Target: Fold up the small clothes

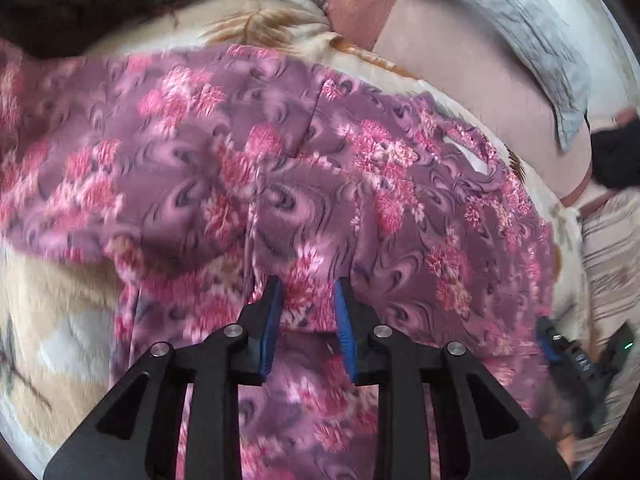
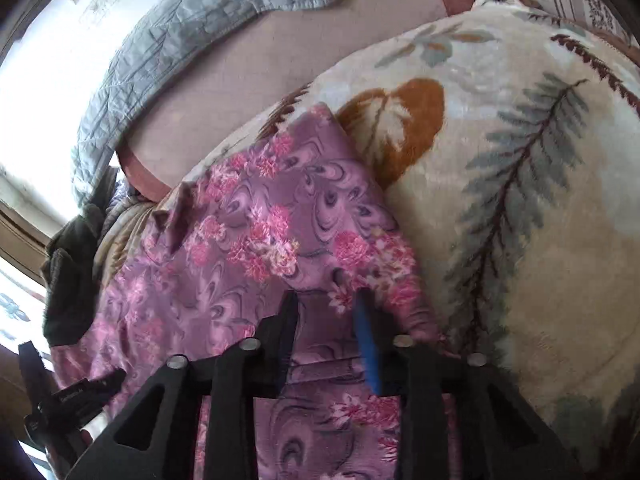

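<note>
Left wrist view: left gripper [image 1: 307, 286] jaws slightly apart, over floral garment [image 1: 280, 168], not clamping | right gripper [image 2: 327, 298] jaws likewise, garment between | blanket [image 2: 520, 160] beneath.

— What is lying under everything here?
— A cream plush blanket [image 2: 520, 184] printed with brown and grey-green leaves is covering the bed.
— And further back?
— A grey quilted cover [image 2: 168, 52] is stretching across a plain mauve sheet [image 2: 240, 92]. A dark garment [image 2: 68, 292] is sitting bunched at the left edge of the right wrist view.
</note>
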Available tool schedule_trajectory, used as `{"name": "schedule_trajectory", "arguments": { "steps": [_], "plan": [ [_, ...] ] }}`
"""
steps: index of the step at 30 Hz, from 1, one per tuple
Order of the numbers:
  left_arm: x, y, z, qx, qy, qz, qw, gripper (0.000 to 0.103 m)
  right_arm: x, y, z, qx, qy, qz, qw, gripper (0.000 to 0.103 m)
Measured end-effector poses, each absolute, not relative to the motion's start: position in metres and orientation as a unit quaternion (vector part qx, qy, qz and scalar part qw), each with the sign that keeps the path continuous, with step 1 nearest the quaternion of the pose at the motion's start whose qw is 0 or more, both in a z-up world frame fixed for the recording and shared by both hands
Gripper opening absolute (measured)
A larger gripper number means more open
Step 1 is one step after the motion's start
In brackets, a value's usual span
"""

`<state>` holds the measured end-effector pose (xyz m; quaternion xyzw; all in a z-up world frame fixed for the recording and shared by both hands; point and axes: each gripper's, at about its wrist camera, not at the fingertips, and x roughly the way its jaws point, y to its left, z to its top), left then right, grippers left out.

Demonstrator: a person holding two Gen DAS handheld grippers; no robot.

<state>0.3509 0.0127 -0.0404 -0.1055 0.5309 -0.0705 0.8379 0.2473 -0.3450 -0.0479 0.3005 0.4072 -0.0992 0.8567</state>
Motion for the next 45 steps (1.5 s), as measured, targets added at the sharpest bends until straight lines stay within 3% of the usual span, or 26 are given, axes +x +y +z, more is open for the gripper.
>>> {"name": "schedule_trajectory", "arguments": {
  "steps": [1, 4, 7, 10, 13, 16, 22, 24, 26, 30, 37, 45],
  "plan": [
    [0.349, 0.010, -0.037, -0.094, 0.532, -0.073, 0.839, 0.025, 0.245, -0.342, -0.040, 0.296, 0.394, -0.106, 0.864, 0.028],
    [0.342, 0.020, -0.027, -0.114, 0.538, -0.097, 0.829, 0.027, 0.246, -0.324, -0.016, 0.284, 0.340, -0.053, 0.895, 0.029],
    [0.330, 0.053, -0.018, -0.147, 0.529, -0.099, 0.830, 0.031, 0.255, -0.297, -0.019, 0.290, 0.341, 0.028, 0.894, 0.046],
    [0.321, 0.103, -0.012, -0.190, 0.517, -0.073, 0.832, 0.036, 0.276, -0.262, -0.049, 0.248, 0.428, 0.034, 0.868, 0.045],
    [0.309, 0.174, -0.006, -0.257, 0.498, -0.042, 0.827, 0.036, 0.271, -0.243, -0.035, 0.182, 0.410, 0.012, 0.894, 0.046],
    [0.294, 0.254, 0.000, -0.321, 0.461, 0.001, 0.827, 0.036, 0.270, -0.222, -0.015, 0.188, 0.365, 0.056, 0.910, 0.046],
    [0.292, 0.377, -0.017, -0.496, 0.381, 0.067, 0.777, 0.036, 0.311, -0.159, -0.040, 0.220, 0.421, 0.140, 0.869, 0.046],
    [0.298, 0.399, -0.025, -0.539, 0.360, 0.059, 0.760, 0.036, 0.321, -0.139, -0.052, 0.210, 0.426, 0.136, 0.869, 0.051],
    [0.307, 0.407, -0.029, -0.554, 0.351, 0.053, 0.753, 0.036, 0.316, -0.129, -0.054, 0.180, 0.423, 0.137, 0.878, 0.060],
    [0.333, 0.412, -0.043, -0.577, 0.344, 0.033, 0.740, 0.043, 0.316, -0.121, -0.058, 0.155, 0.427, 0.127, 0.882, 0.061],
    [0.330, 0.420, -0.088, -0.665, 0.317, 0.014, 0.676, 0.044, 0.315, -0.113, -0.056, 0.122, 0.431, 0.116, 0.887, 0.064],
    [0.342, 0.426, -0.096, -0.678, 0.297, 0.016, 0.672, 0.044, 0.315, -0.101, -0.055, 0.086, 0.434, 0.111, 0.890, 0.071]
  ]
}}
